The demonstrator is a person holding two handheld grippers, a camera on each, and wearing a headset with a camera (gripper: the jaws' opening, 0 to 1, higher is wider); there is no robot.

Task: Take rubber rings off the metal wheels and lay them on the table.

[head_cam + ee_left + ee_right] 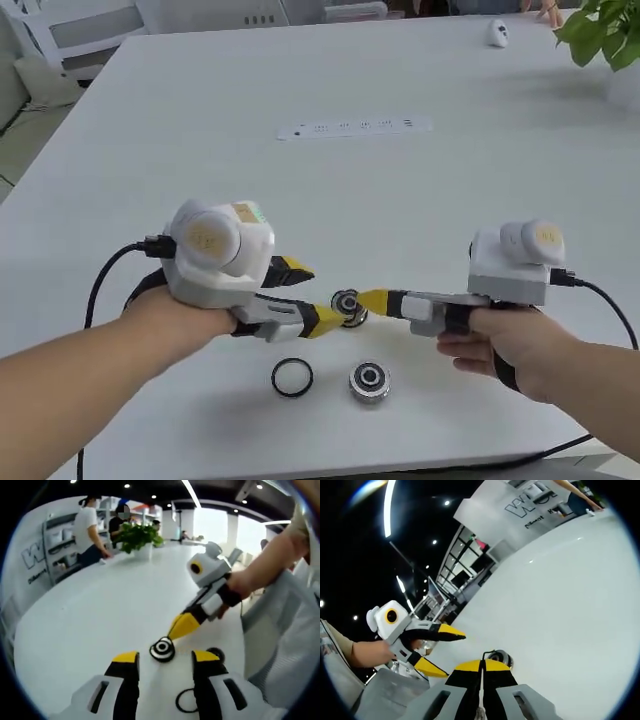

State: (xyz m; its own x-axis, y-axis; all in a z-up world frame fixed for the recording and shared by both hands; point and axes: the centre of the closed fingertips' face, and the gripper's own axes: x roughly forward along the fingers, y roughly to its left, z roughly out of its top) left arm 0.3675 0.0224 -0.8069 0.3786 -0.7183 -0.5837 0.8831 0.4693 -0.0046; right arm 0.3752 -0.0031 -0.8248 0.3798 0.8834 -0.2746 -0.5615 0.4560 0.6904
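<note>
A metal wheel (347, 305) with a black rubber ring on it hangs at the tip of my right gripper (372, 300), which is shut on its rim. In the right gripper view the wheel (499, 656) sits just past the closed yellow tips (481, 666). My left gripper (310, 294) is open, its jaws on either side of the wheel (162, 649) and apart from it. A loose rubber ring (292, 377) and a second metal wheel (370, 382) lie flat on the white table (330, 200) nearer to me.
A white power strip (355, 127) lies across the table's middle. A small white object (498, 33) and a green plant (605, 30) are at the far right. A cable trails from each gripper. People stand by shelves (95, 525) beyond the table.
</note>
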